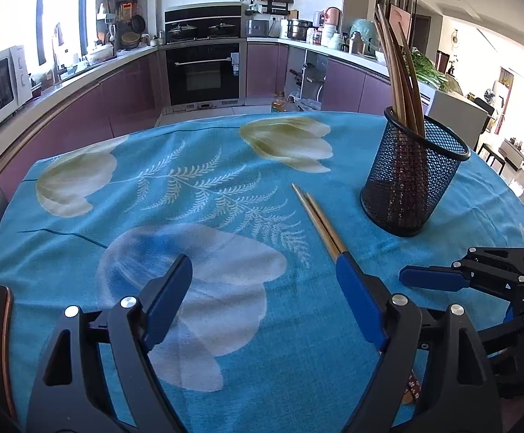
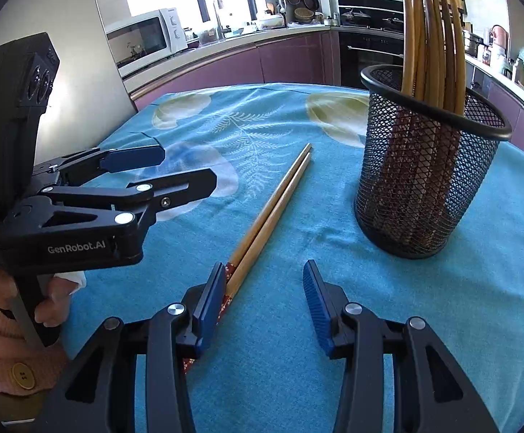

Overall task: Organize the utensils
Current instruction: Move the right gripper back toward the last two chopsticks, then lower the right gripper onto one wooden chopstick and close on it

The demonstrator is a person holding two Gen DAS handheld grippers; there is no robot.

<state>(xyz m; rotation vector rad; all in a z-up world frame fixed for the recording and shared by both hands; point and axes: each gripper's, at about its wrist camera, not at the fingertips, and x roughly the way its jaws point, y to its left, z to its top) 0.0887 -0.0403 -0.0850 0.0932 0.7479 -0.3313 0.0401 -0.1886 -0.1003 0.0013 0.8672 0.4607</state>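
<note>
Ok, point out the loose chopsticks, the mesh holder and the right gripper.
loose chopsticks (image 2: 272, 205), right wrist view, mid-shaft of the pair lying on the cloth
mesh holder (image 2: 417, 187), right wrist view, front mesh wall
right gripper (image 2: 265, 288), right wrist view, midway between its open fingertips

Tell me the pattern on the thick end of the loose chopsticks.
Dark red with small white flowers on the chopsticks, clearest in the right wrist view.
</note>
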